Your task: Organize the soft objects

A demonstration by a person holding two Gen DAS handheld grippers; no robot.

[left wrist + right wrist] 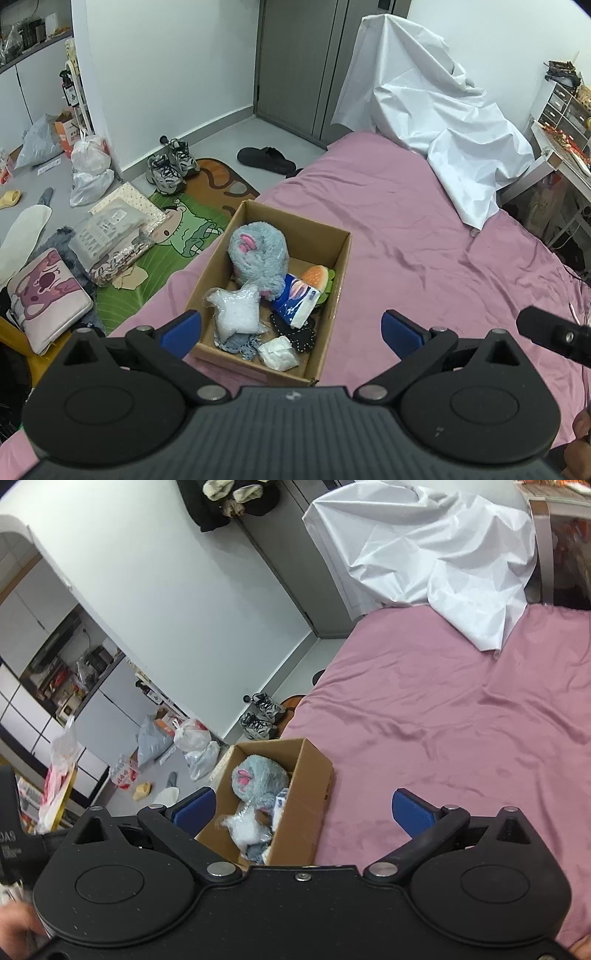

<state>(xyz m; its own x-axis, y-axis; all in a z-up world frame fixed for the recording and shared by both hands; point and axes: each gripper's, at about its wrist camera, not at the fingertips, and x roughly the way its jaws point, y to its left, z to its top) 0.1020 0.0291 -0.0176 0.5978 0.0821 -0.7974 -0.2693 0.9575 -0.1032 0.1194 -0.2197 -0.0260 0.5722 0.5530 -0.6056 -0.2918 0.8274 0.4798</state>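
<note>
A cardboard box (334, 295) stands on the pink bed at its left edge. It holds a grey plush toy (258, 254), a white plastic-wrapped soft item (238, 314), a blue tissue pack (297, 301), a burger-shaped toy (317, 277), a black dotted cloth (295, 332) and a white wad (279, 352). My left gripper (291, 328) is open and empty above the box's near end. My right gripper (303, 806) is open and empty, above the same box (310, 794), where the grey plush (258, 775) shows.
The pink bedsheet (424, 258) stretches to the right with a crumpled white sheet (436, 122) at its far end. On the floor to the left lie sneakers (171, 166), a cartoon mat (184, 225), bags and a pink pouch (48, 299). A desk (561, 147) stands at far right.
</note>
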